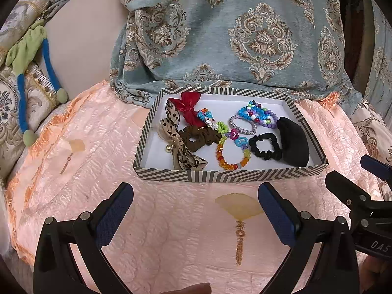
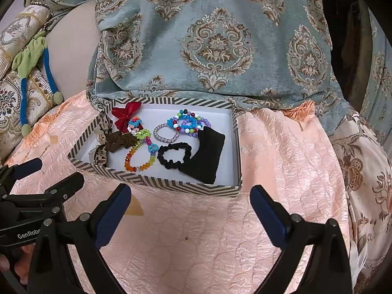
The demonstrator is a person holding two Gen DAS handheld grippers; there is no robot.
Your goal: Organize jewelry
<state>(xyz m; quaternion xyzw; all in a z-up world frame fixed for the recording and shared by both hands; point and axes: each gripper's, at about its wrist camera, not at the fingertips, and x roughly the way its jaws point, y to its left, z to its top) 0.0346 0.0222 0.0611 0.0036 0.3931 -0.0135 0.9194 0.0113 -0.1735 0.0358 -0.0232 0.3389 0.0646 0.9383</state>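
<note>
A shallow striped box (image 1: 220, 175) (image 2: 186, 187) sits on a peach quilt and holds jewelry and hair items: a red bow (image 1: 187, 107), a leopard bow (image 1: 175, 132), a brown scrunchie (image 1: 198, 138), an orange bead bracelet (image 1: 232, 153), bright bead bracelets (image 1: 257, 115), a black scrunchie (image 1: 265, 147) (image 2: 174, 156) and a black pouch (image 1: 292, 142) (image 2: 207, 156). My left gripper (image 1: 196, 201) is open and empty, just in front of the box. My right gripper (image 2: 191, 203) is open and empty, in front of the box's right half.
A blue-grey patterned cloth (image 1: 220, 36) hangs behind the box. Patterned cushions and a green and blue cord (image 1: 22, 93) lie at the left. The peach quilt (image 1: 171, 232) spreads in front of the box, with a yellow fan motif (image 1: 238, 208).
</note>
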